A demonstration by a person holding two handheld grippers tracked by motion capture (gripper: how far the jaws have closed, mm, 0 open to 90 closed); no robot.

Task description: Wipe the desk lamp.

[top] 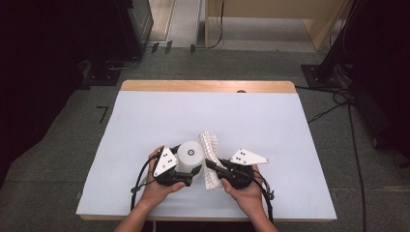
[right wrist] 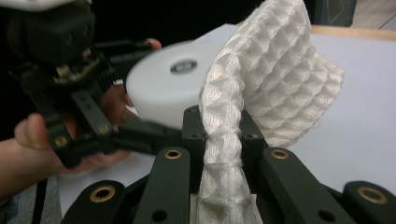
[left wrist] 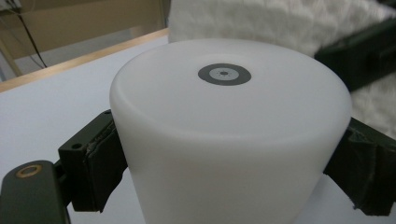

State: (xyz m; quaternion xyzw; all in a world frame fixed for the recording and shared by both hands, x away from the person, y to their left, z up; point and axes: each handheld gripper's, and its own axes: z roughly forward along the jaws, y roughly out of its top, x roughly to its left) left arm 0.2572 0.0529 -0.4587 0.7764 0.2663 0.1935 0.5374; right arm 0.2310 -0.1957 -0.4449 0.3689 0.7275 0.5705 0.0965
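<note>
While the left gripper (top: pixel 192 173) clamps the white cup (top: pixel 189 155) from both sides, the right gripper (top: pixel 211 166), just beside the cup, is closed on the white waffle cloth (top: pixel 209 145).

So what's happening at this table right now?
A person at a white-covered table works with a hand-held gripper in each hand. The left gripper is clamped on the sides of a white upside-down cup that has a grey ring mark on its top. The right gripper is shut on a bunched white waffle-weave cloth, held right beside the cup. From the high view I cannot tell whether the cloth touches the cup.
</note>
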